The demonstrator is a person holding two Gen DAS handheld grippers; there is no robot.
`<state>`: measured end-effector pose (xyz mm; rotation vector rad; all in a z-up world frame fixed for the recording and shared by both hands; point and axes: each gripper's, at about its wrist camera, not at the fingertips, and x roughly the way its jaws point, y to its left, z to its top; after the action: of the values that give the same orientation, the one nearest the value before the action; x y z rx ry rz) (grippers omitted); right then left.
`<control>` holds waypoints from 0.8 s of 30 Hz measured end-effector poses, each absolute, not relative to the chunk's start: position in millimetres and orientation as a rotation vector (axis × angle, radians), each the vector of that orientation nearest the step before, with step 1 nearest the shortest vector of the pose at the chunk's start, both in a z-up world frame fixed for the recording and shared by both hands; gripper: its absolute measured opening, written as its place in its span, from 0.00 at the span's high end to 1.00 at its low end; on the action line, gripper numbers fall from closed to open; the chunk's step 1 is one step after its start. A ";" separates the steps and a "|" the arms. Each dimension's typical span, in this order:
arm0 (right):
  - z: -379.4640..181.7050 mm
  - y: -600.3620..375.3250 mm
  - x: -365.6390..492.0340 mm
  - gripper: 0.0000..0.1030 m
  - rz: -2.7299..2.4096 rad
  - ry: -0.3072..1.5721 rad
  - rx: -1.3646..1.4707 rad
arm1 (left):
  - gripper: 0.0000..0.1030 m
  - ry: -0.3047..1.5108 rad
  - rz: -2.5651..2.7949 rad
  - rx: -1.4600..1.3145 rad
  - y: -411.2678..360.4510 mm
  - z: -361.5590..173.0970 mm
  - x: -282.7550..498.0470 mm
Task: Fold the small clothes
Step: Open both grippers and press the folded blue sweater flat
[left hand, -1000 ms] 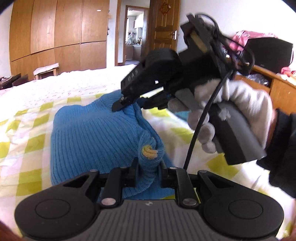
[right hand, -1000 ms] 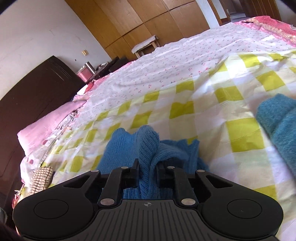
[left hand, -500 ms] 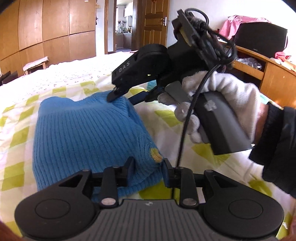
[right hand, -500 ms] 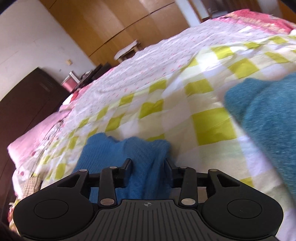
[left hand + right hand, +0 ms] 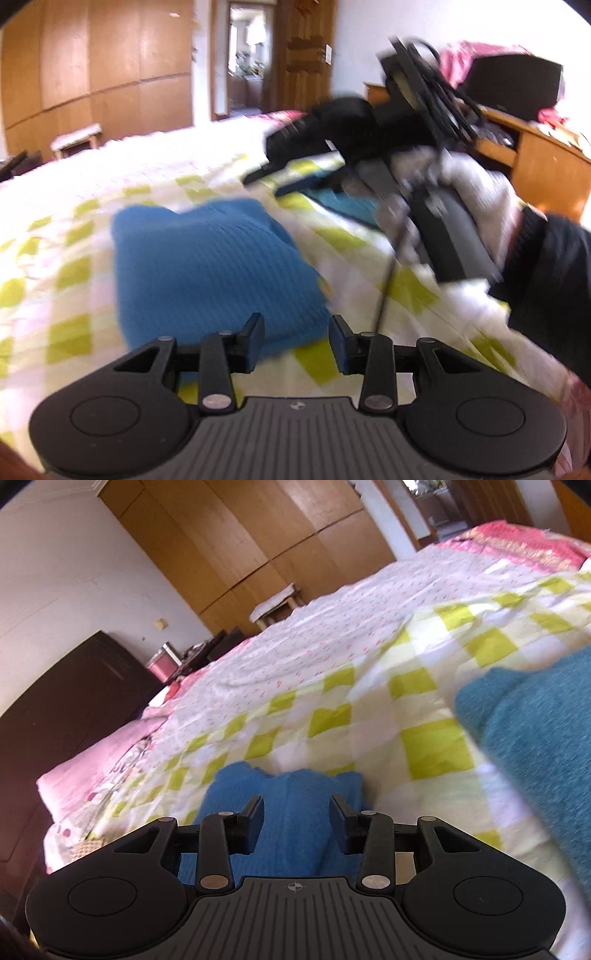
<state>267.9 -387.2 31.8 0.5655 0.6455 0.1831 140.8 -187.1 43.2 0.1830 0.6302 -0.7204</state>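
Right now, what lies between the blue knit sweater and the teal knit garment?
Only bare yellow-checked bedsheet separates the blue knit sweater from the teal knit garment, in the right wrist view.

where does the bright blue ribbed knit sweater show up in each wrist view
Left wrist view: the bright blue ribbed knit sweater lies folded at centre-left, just beyond the open left gripper.
Right wrist view: it sits at bottom centre, behind the open right gripper.
Shared landmark: the yellow-and-white checked bedsheet beneath it.
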 end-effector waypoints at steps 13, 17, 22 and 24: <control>20.3 -365.6 260.4 0.90 0.197 0.782 0.452 | 0.58 0.684 -0.514 -0.035 -156.1 35.8 215.3; 24.8 -360.4 248.1 0.91 0.190 0.791 0.409 | 0.57 0.666 -0.515 -0.031 -149.3 35.5 214.2; 11.5 -357.7 247.7 0.86 0.147 0.813 0.380 | 0.56 0.711 -0.535 0.029 -153.1 31.0 212.0; 20.3 -356.3 243.1 0.82 0.147 0.785 0.374 | 0.56 0.693 -0.546 0.025 -150.8 38.6 208.4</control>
<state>243.1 -356.3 20.3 0.3737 0.7854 0.1467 208.4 -150.8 38.6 0.0253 0.6927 -0.5460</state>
